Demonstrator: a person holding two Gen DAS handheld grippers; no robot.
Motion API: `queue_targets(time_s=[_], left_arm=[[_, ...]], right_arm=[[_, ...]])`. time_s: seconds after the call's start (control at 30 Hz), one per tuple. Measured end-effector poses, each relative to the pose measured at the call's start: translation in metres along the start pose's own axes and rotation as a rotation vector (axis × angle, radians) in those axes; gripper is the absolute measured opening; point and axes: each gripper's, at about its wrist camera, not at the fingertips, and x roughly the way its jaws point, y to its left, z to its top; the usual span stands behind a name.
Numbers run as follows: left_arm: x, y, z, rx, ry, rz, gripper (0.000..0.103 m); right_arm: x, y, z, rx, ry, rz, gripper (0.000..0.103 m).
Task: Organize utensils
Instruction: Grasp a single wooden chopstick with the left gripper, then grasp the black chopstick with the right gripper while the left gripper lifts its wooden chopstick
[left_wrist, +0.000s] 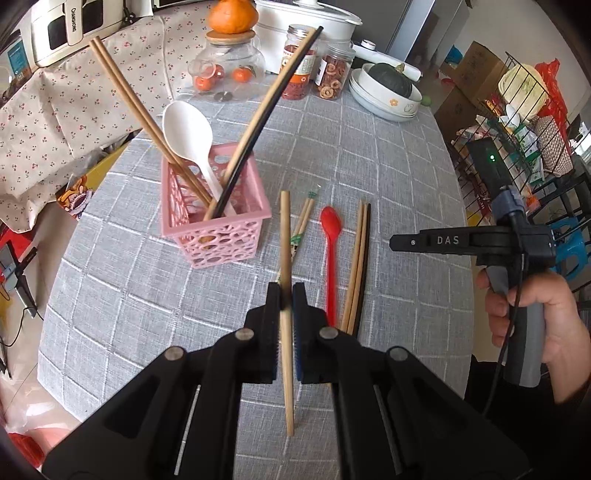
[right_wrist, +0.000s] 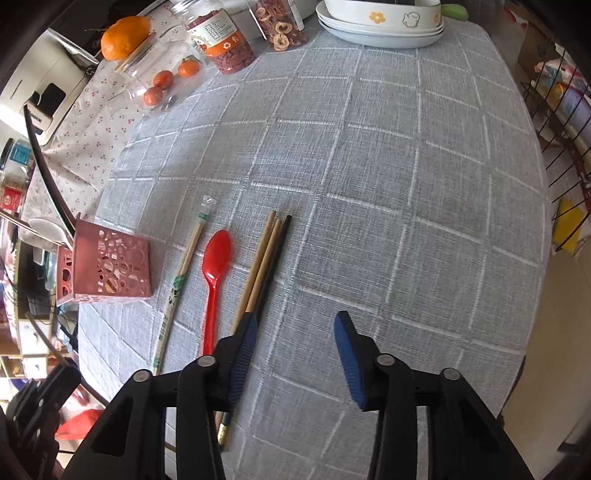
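Left gripper (left_wrist: 286, 295) jaws clamped on a single wooden chopstick (left_wrist: 285, 258), held above the cloth, stick running nearly straight away from the camera, tip toward the basket (left_wrist: 218, 218), butt end sticking back past the fingers. Right gripper (right_wrist: 293, 325) jaws wide apart, holding nothing, low over the table; its left finger (right_wrist: 243, 354) sits over the near end of the chopstick bundle (right_wrist: 266, 258), contact unclear. The left view shows the right gripper side-on with the person's hand (left_wrist: 532, 317) around its grey handle.

Pink basket stands upright at the table's left side, near the edge. In it: a white spoon (left_wrist: 188, 136), a brown chopstick pair (left_wrist: 140, 118) leaning left, a black and tan pair (left_wrist: 266, 122) leaning right. Flat on the cloth right of the basket, roughly parallel: wrapped chopsticks (right_wrist: 181, 280), red spoon (right_wrist: 214, 273), then the bundle of two tan and one black. Wrapped pair and spoon near each other, not touching; spoon just beside the bundle.

Open cloth (right_wrist: 406, 221) to the right of the bundle and toward the far side. Far edge crowded: jars (right_wrist: 225, 40), stacked plates (right_wrist: 380, 29), a glass pot with oranges (right_wrist: 162, 81). Wire rack (right_wrist: 554, 129) past the right edge.

Only the left view shows the basket's contents clearly and a dark squash (left_wrist: 391, 77) in the bowl. Only the right view shows the bundle's near ends reaching under the finger.
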Motion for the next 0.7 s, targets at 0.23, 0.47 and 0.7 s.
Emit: queue_targets(time_s=[0.23, 0.47, 0.7], left_arm=[[-0.017, 0.020, 0.001, -0.034, -0.038, -0.008, 0.007], [-0.022, 0.028, 0.001, -0.059, -0.048, -0.015, 0.007], [-0.024, 0.034, 0.000, -0.071, -0.049, -0.012, 0.007]], right_arm=[[0.022, 0.001, 0.013, 0.059, 0.011, -0.013, 0.023], [0.032, 0.011, 0.018, 0.069, 0.018, -0.005, 0.022], [0.037, 0.029, 0.019, -0.014, -0.003, -0.101, 0.021]])
